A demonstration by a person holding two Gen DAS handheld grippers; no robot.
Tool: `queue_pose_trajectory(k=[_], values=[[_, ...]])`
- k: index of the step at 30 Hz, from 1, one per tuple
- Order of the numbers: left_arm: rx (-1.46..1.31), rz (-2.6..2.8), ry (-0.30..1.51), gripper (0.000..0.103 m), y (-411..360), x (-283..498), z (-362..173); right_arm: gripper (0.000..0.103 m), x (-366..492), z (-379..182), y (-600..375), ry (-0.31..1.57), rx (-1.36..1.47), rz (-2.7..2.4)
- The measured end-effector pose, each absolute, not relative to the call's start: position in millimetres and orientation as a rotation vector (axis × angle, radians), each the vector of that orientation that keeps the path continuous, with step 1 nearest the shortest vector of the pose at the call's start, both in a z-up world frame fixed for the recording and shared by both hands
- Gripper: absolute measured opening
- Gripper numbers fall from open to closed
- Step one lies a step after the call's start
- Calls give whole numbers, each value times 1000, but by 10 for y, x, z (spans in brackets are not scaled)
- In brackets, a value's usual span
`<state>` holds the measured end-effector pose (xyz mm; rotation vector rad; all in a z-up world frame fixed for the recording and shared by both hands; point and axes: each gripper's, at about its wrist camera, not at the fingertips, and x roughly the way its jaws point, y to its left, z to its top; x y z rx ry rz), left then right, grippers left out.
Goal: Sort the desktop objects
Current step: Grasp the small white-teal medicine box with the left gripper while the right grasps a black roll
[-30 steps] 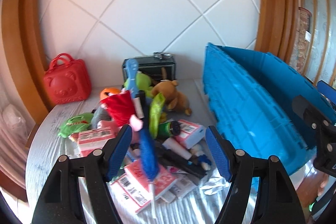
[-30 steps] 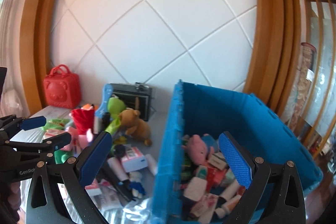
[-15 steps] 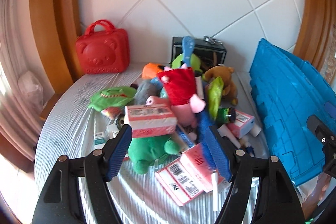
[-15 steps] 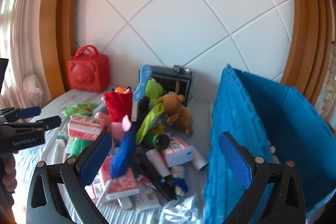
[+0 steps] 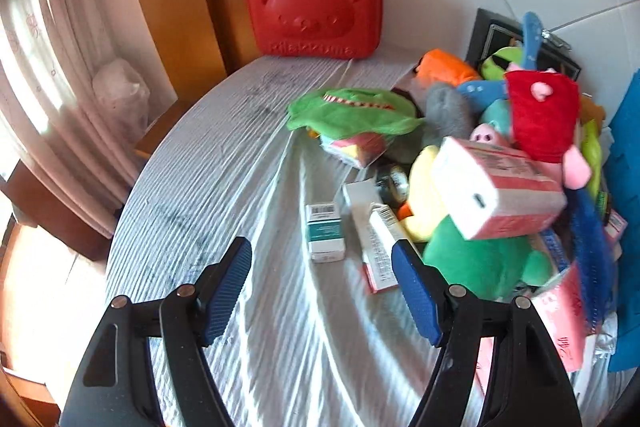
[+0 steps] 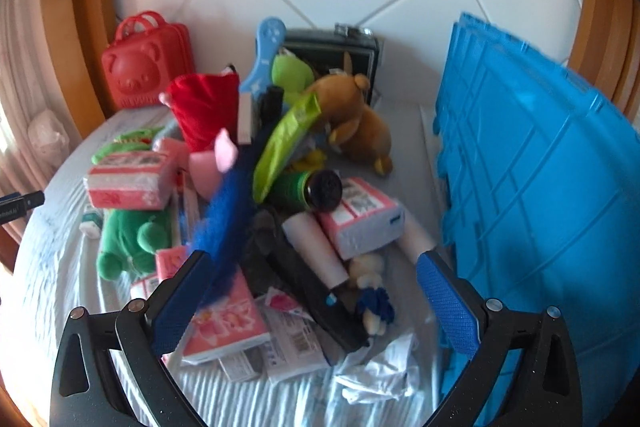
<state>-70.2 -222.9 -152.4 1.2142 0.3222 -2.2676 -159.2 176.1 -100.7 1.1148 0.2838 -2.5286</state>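
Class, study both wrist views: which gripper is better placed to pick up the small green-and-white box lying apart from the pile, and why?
Left. The left gripper is open, and the small green-and-white box lies just ahead between its fingers. The right gripper faces the pile beside the blue crate.

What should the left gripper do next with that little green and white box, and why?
Probably ease the left gripper forward and down around the small green and white box. Both grippers are open and empty, and that box lies alone on the tablecloth just ahead, easier to grab than the piled toys.
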Motion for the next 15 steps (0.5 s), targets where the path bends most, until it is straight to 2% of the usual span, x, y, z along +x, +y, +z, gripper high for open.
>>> queue_pose_trajectory(k=[10, 11, 12, 15], values=[[1440, -2151, 330, 72, -2750, -1218, -2428, 103, -2009, -1552, 1738, 307, 1331, -2486], [1456, -2135, 335, 72, -2765, -1275, -2494, 103, -2042, -1608, 1730, 309, 1351, -2470], [1444, -2153, 364, 77, -2788, -1309, -2519, 103, -2082, -1673, 1723, 309, 1377, -2449], [1444, -2158, 397, 77, -2838, -1420, -2550, 103, -2161, -1846, 1711, 334, 1436, -2406]])
